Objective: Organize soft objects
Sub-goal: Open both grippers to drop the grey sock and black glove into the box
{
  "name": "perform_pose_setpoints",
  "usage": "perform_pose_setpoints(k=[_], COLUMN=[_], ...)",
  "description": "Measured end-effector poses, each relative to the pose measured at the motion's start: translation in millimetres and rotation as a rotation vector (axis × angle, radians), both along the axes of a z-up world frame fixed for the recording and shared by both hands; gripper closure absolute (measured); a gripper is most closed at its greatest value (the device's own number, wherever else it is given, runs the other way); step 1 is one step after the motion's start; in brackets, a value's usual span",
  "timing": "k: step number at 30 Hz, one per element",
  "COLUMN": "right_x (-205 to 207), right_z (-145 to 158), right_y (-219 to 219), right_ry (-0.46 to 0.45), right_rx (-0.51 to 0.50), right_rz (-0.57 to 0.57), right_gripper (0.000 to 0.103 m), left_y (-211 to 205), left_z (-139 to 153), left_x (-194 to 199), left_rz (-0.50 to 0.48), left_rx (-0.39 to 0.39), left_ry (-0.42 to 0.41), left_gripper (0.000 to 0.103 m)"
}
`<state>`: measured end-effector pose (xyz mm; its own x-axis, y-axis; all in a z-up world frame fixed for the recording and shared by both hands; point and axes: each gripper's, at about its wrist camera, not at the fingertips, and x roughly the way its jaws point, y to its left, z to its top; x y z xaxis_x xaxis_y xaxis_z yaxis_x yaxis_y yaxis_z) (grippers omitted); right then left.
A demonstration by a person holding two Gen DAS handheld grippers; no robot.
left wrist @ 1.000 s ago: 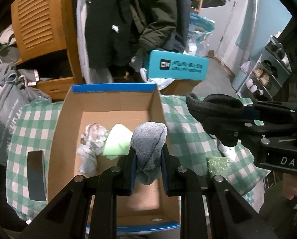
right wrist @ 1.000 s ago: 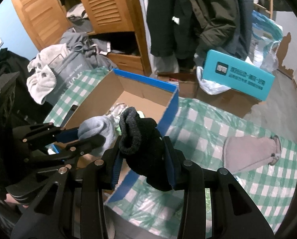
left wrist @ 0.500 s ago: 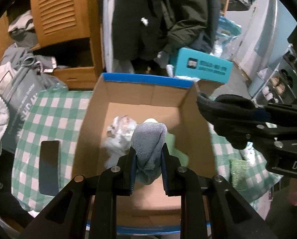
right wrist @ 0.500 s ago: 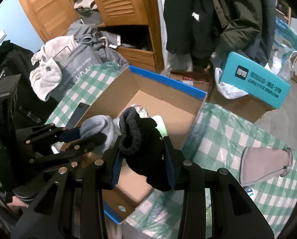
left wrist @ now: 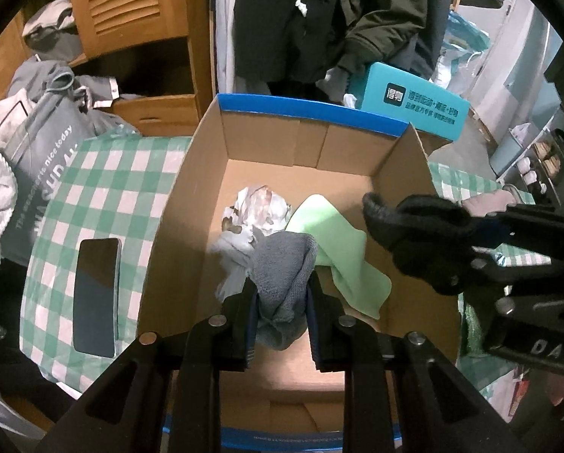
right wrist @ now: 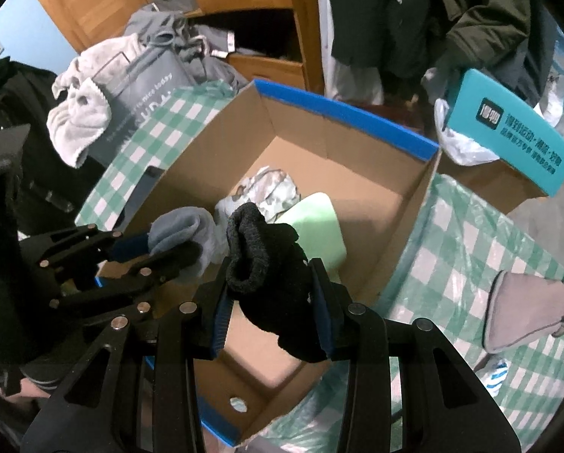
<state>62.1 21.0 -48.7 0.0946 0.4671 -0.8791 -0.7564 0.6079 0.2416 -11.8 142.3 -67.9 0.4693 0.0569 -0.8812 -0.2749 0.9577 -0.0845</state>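
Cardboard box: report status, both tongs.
Left tongs shut on grey sock. Right tongs shut on black sock. Both over cardboard box. Nothing blocking.

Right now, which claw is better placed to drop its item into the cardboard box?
Left. The left claw holds the grey sock over the box floor; the right claw's black sock hangs nearer the box's corner.

A grey sock [left wrist: 282, 271] and a black sock [right wrist: 270, 260] were seen. The cardboard box [left wrist: 191, 196] was brown with blue edging [left wrist: 312, 110], the tablecloth [left wrist: 104, 188] green-and-white checked.
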Motion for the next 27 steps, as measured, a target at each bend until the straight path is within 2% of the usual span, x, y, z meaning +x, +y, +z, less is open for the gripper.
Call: perform_pose_setpoints(k=[7, 10, 11, 14, 16, 27], right_x=[2, 3, 3, 3, 3, 7], right_z=[-10, -8, -7, -4, -2, 3], right_y=[2, 0, -1, -4, -6, -31], right_ry=[0.018, 0.011, 0.013, 0.001, -0.005, -0.030], right_rx=[-0.017, -0.014, -0.012, -0.007, -0.005, -0.008], right_rz=[-0.008, -0.016, -0.018, -0.030, -0.032, -0.064], right_gripper=[0.062, 0.061, 0.057, 0.047, 0.047, 0.047], left_y=[4, 3, 3, 1, 0, -21], left_z=[-1, -1, 0, 2, 4, 12], left_x=[-1, 0, 0, -1, 0, 4], left_rz=[0.022, 0.024, 0.023, 0.021, 0.022, -0.019], left_rx=[0.002, 0.007, 0.010, 0.018, 0.025, 0.053], left_ry=[0.008, 0.010, 0.011, 0.003, 0.002, -0.010], left_gripper=[0.074, 0.069, 0.067, 0.059, 0.047, 0.044])
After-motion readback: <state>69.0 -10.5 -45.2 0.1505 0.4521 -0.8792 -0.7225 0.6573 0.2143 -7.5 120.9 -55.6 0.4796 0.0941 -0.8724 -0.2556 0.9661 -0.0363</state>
